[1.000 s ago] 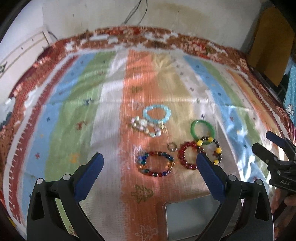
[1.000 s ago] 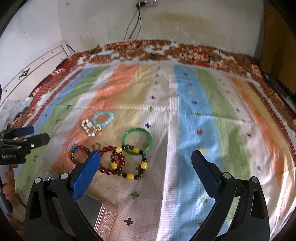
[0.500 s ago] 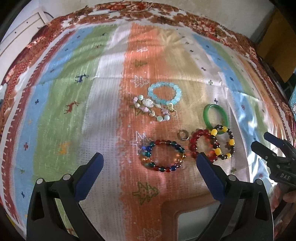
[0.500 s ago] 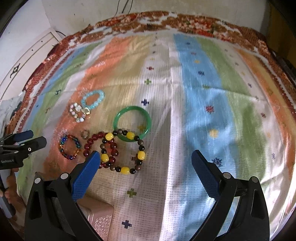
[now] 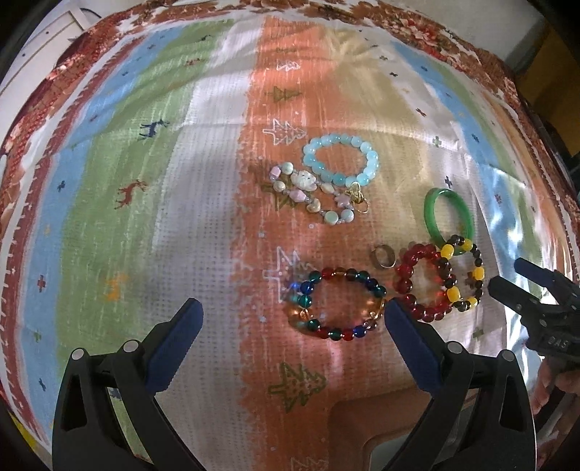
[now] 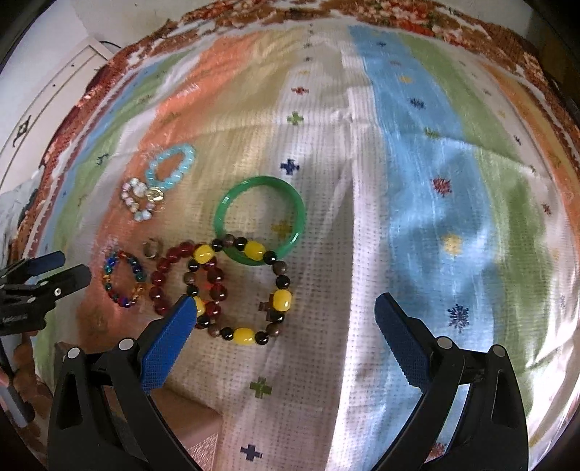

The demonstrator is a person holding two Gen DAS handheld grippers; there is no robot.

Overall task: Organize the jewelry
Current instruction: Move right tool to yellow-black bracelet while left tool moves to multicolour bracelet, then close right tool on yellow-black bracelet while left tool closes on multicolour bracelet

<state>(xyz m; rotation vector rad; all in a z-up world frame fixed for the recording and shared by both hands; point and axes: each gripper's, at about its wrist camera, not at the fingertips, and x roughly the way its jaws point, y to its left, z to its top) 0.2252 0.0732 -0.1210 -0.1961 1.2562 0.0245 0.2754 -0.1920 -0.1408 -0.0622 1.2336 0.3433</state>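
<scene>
Now closer: tools, bracelets.

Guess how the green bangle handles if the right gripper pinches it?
The green bangle looks like one glossy solid ring, so probably stiff and slippery. The yellow-and-dark bead bracelet overlaps its near edge and would likely get dragged.

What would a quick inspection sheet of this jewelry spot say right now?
Surface: striped cloth, wrinkled.
Job's things: light blue bracelet, charm bracelet, green bangle, small ring, multicolour bracelet, red bracelet overlapped by yellow-and-dark bracelet; box at near edge.
Clutter: nothing seen.
Grippers: left gripper and right gripper both open, empty.
Cables: nothing seen.
Surroundings: white wall.
</scene>
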